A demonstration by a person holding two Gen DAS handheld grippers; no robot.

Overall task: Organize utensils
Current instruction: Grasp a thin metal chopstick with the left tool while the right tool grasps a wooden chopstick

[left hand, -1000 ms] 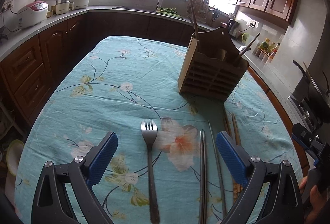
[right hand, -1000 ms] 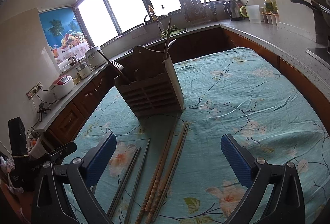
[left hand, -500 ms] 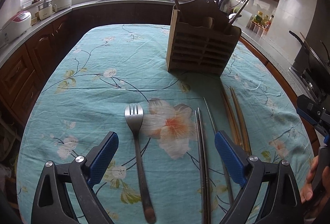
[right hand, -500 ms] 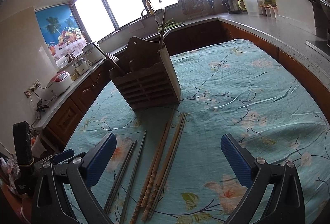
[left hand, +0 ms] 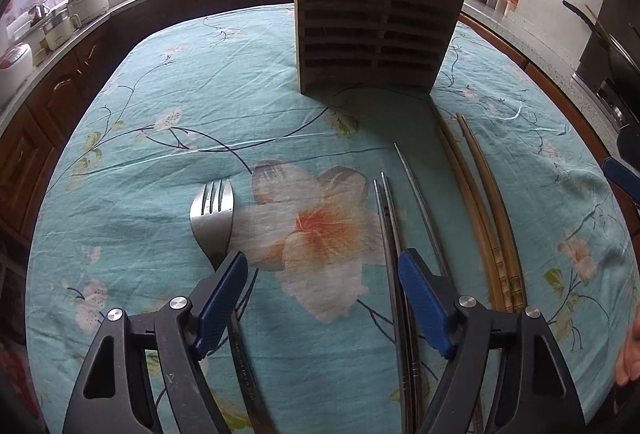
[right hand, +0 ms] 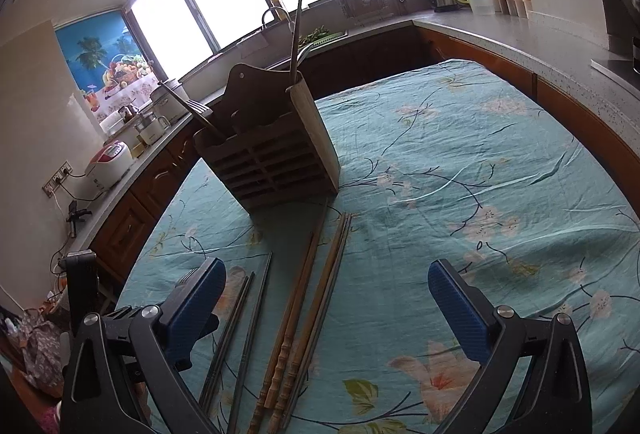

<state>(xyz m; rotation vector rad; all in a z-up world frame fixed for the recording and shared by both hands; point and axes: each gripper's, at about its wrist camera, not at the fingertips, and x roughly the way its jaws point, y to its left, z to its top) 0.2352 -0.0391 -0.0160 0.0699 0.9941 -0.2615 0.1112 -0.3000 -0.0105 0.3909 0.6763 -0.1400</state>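
Left gripper closing in on the fork

The left gripper [left hand: 320, 294], jaws apart and closing, has the fork [left hand: 212, 218] by its left pad; thin, stiff, slick steel, best pinched mid-handle (nothing between yet). Beyond stands the wooden holder [left hand: 376, 34].

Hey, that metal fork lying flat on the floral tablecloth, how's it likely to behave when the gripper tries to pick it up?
The silver metal fork looks rigid, so it probably won't bend. Its polished, thin handle lies flat on the teal floral tablecloth, so it may slip or pivot between the pads. The left gripper is closing with nothing clearly between its pads; the cloth might bunch.
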